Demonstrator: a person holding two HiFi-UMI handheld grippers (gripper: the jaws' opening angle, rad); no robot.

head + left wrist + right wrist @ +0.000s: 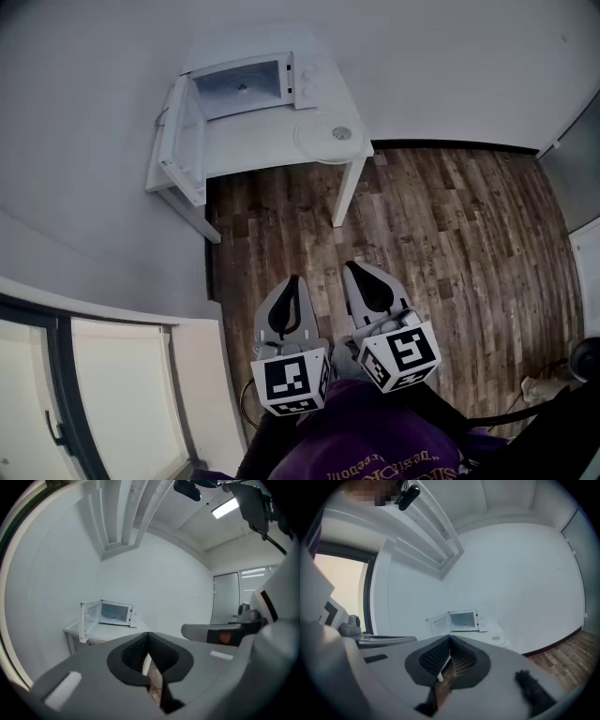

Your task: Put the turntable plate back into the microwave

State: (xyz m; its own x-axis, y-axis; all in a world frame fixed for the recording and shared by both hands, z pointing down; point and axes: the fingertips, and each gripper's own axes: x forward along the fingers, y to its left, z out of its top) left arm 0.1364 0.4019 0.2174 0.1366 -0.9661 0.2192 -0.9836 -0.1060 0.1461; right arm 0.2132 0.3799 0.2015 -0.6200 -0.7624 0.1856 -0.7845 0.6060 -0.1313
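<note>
A white microwave [246,86] stands on a white table [262,145] far ahead, its door [184,141] swung open to the left and its cavity showing. The clear turntable plate [333,139] lies flat on the table's right corner, in front of the microwave. Both grippers are held low, close to the person and well short of the table. My left gripper [293,281] is shut with nothing in it, and my right gripper [352,269] beside it is shut and empty too. The microwave [115,613] appears small in the left gripper view, and the microwave [464,619] and plate [500,640] in the right gripper view.
Wooden floor [441,234] stretches between me and the table. White walls close the corner behind the microwave. A window ledge and frame [103,328] run along the left. A dark object [586,361] sits at the far right edge.
</note>
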